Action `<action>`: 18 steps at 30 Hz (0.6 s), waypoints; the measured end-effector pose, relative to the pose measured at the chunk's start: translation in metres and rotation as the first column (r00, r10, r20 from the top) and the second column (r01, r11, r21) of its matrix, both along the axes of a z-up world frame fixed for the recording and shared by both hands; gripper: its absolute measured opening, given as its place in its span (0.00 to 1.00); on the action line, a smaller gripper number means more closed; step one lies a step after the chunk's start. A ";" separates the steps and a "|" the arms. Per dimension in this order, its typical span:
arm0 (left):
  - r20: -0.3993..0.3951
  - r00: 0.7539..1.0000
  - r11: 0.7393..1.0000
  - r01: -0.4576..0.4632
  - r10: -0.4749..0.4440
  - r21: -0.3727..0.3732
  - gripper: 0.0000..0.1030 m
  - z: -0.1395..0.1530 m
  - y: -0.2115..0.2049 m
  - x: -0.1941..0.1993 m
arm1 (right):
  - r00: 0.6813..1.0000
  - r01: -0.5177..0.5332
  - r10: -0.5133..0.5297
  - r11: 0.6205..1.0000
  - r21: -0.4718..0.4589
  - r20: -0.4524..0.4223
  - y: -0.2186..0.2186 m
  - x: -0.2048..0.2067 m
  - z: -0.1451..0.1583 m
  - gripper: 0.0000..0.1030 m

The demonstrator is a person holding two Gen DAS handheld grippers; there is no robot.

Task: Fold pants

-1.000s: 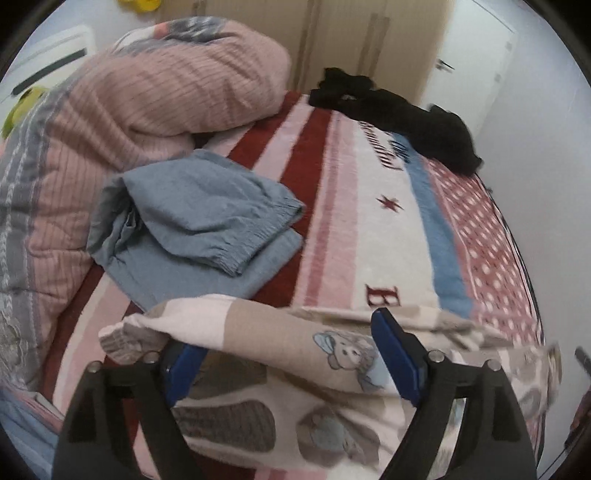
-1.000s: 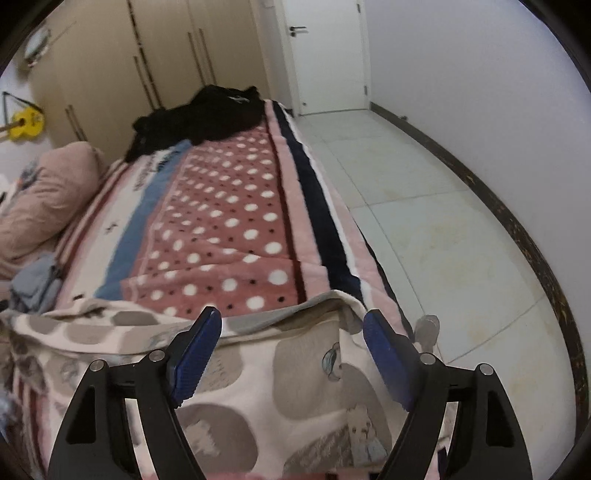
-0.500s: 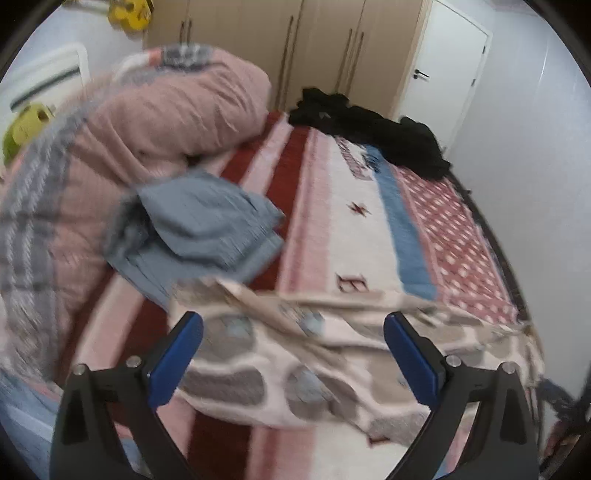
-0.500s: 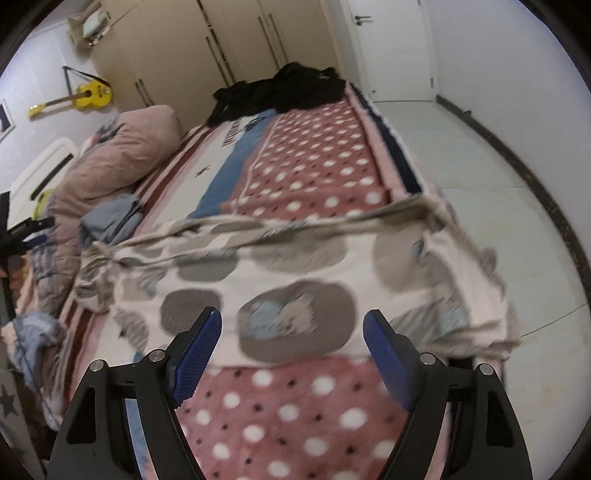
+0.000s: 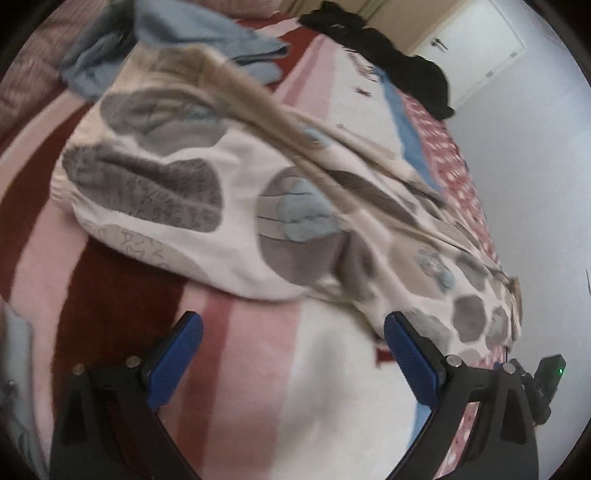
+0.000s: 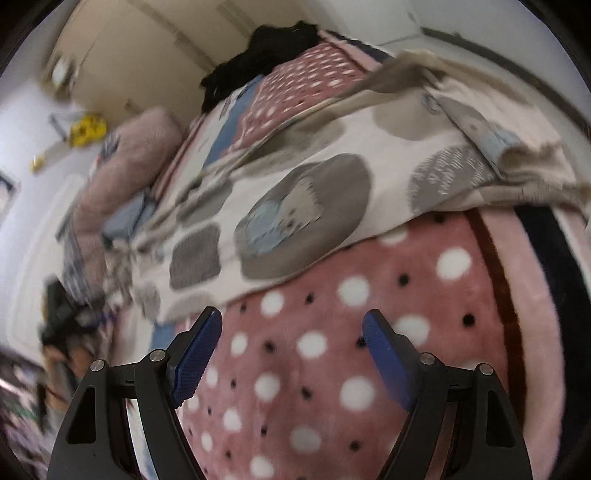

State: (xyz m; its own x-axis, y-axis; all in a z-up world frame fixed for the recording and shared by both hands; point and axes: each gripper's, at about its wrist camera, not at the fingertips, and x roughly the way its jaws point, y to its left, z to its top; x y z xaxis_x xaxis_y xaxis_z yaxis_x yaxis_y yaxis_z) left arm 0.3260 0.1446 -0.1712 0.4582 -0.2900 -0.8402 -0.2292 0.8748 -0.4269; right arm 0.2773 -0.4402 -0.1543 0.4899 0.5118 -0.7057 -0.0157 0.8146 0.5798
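The pants [image 5: 236, 206] are cream with grey and blue animal patches. They lie stretched across the bed blanket, rumpled along the far edge. They also show in the right wrist view [image 6: 295, 206], with one end bunched at the bed's right side. My left gripper [image 5: 291, 332] is open and empty, just short of the pants' near edge. My right gripper [image 6: 291, 332] is open and empty over the polka-dot blanket, a little short of the pants.
A folded blue garment [image 5: 207, 33] lies beyond the pants near a pink duvet [image 6: 122, 166]. A black clothes pile [image 5: 391, 55] sits at the far end of the bed. The bed's edge [image 6: 554, 266] drops off at the right. Wardrobes and a door stand behind.
Both grippers have let go of the pants and pulled back. The pants have dropped flat onto the blanket. Both cameras have tilted down towards the bed.
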 end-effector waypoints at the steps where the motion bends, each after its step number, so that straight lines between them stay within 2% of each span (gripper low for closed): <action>1: 0.005 1.000 1.000 -0.018 0.018 -0.007 0.94 -0.004 0.004 0.003 | 1.000 0.028 -0.028 1.000 0.003 0.007 -0.003 0.005 0.000 0.72; 4: 0.037 0.996 0.997 -0.075 0.076 -0.025 0.94 -0.009 0.018 0.016 | 0.990 0.139 -0.138 0.990 -0.008 0.023 -0.014 0.024 0.000 0.72; 8: 0.084 0.987 0.990 -0.139 0.138 0.007 0.94 -0.010 0.030 0.036 | 0.957 0.287 -0.288 0.958 0.015 0.026 -0.032 0.051 -0.003 0.71; 9: 0.093 0.984 0.988 -0.153 0.151 0.019 0.94 -0.011 0.034 0.042 | 0.946 0.324 -0.324 0.946 0.005 0.033 -0.036 0.058 -0.003 0.70; 12: 0.116 0.974 0.978 -0.201 0.193 0.062 0.91 -0.012 0.041 0.056 | 0.901 0.434 -0.432 0.898 -0.065 0.047 -0.045 0.076 -0.004 0.55; 14: 0.122 0.967 0.965 -0.239 0.225 0.111 0.76 -0.013 0.044 0.064 | 0.877 0.480 -0.477 0.871 -0.100 0.056 -0.048 0.087 -0.004 0.48; 16: 0.124 0.957 0.947 -0.279 0.260 0.162 0.48 -0.013 0.049 0.069 | 0.853 0.522 -0.517 0.839 -0.154 0.075 -0.048 0.095 -0.001 0.31; 17: 0.125 0.953 0.940 -0.294 0.275 0.174 0.40 -0.013 0.051 0.069 | 0.844 0.536 -0.530 0.825 -0.178 0.085 -0.048 0.098 0.000 0.26; 18: 0.124 0.951 0.936 -0.301 0.282 0.182 0.26 -0.012 0.056 0.068 | 0.836 0.548 -0.540 0.814 -0.191 0.096 -0.049 0.100 0.001 0.18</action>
State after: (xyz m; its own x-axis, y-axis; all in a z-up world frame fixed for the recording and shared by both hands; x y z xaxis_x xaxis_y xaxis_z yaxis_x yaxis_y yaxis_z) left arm 0.3942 0.2008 -0.1831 0.5780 0.0344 -0.8153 -0.4534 0.8443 -0.2858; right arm 0.3770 -0.4894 -0.1533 0.6727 0.0022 -0.7399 0.4475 0.7952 0.4092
